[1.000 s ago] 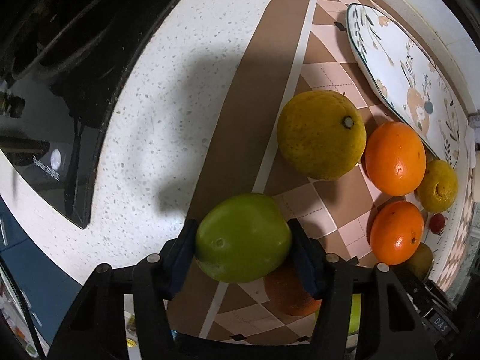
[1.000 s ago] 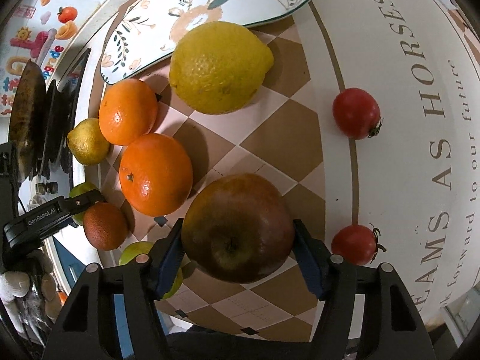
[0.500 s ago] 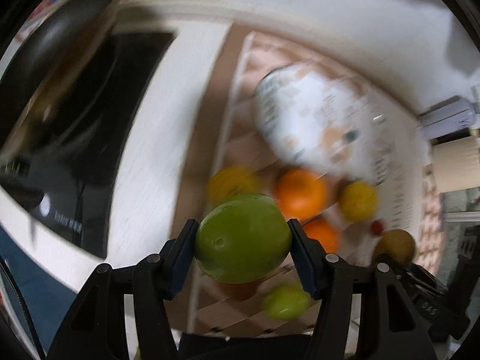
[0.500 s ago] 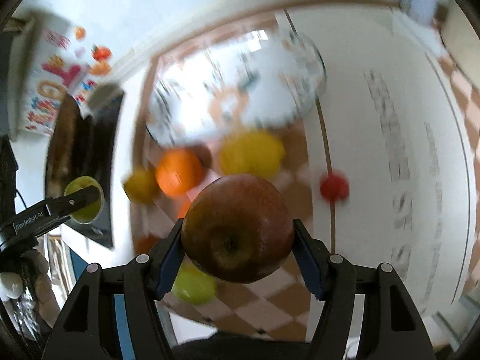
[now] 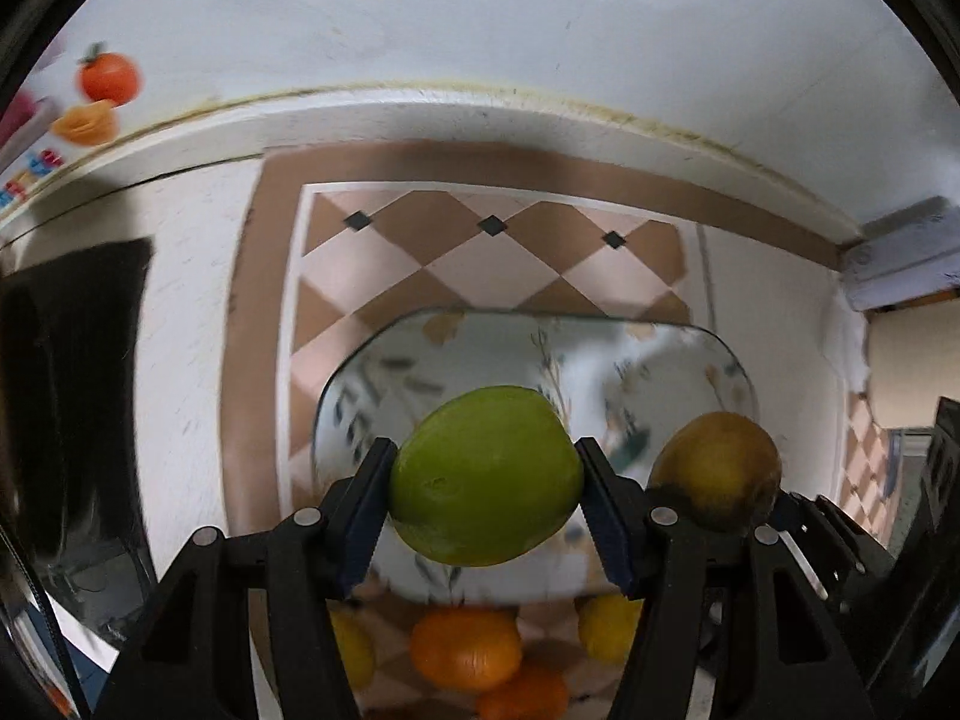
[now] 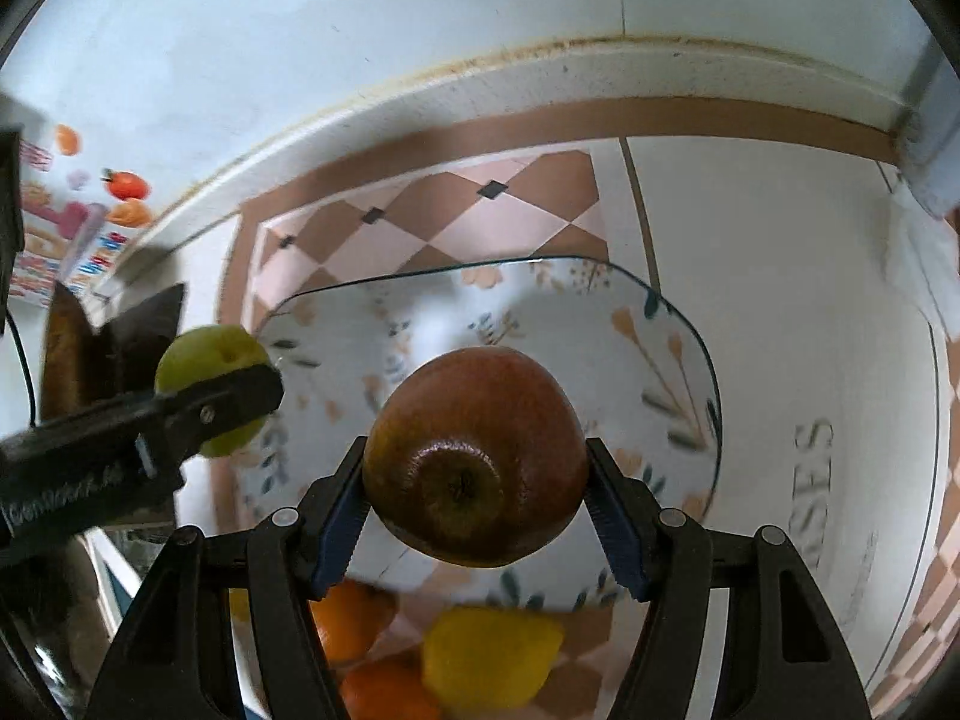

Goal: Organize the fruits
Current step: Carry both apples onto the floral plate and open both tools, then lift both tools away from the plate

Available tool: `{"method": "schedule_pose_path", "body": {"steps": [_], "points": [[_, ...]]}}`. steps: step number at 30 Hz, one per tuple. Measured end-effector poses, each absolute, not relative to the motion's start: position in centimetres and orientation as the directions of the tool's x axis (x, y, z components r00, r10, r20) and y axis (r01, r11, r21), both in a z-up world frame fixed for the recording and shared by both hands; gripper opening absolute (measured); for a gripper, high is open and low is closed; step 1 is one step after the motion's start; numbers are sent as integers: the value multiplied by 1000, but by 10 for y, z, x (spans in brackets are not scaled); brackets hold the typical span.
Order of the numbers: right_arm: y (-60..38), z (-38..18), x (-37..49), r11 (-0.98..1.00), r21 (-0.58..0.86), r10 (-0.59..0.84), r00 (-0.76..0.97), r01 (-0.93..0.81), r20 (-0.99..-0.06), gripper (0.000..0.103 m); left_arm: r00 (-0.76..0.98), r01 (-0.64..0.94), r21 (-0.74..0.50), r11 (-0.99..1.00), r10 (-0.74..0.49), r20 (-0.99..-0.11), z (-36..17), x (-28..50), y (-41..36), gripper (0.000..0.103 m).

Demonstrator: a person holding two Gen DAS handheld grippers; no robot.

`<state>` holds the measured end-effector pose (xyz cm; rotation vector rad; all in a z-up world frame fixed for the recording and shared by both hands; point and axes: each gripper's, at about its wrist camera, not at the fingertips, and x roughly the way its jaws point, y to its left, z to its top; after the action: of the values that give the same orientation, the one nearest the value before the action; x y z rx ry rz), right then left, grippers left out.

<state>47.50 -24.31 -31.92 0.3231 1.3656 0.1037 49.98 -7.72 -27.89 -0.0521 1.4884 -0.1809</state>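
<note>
Mat [image 5: 384,264]: flat, checked in brown and pink with small dark diamonds; it lies under the plate and runs past its far edge.
Plate [image 6: 678,348]: glossy, oblong with rounded corners, white with painted leaves and flowers; its face looks bare of fruit.
Left gripper [image 5: 485,501]: black, blue-padded jaws clamped on the green apple, held above the plate's near-left part.
Right gripper [image 6: 475,495]: same build, jaws clamped on the red apple, held above the plate's near-middle.
Red apple [image 6: 474,456]: round, dull red-brown skin, calyx dimple facing the camera.
Green apple [image 5: 485,474]: smooth, waxy, slightly flattened.
Loose fruit: oranges [image 5: 465,639] and a pebbly lemon [image 6: 489,657] on the mat, just nearer than the plate; blurred.
Step, as judged: setting both apples on the plate. Each should go down until it touches before the jaws part, since round fruit rolls on glaze. They should land well apart, away from the rim, leaving room for the rest.
</note>
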Motion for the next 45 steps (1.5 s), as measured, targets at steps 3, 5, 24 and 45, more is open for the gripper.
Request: {"method": "schedule_pose_path", "body": {"steps": [3,5,24,45], "points": [[-245,-336,488,954,274,252,173,119,-952,70,10,63,-168,984,-169,-986,-300,517,-81,57],[-248,-342,495,957,267,248,156,116,-956,70,-20,63,-165,984,-164,-986,-312,524,-85,57],[-248,-350,520,952,293,286,89,91,-954,88,-75,36,-160,986,-157,-985,-336,541,-84,67],[-254,-294,444,984,130,111,158,120,-981,94,184,64,31,997,19,-983,-261,446,-29,85]]}}
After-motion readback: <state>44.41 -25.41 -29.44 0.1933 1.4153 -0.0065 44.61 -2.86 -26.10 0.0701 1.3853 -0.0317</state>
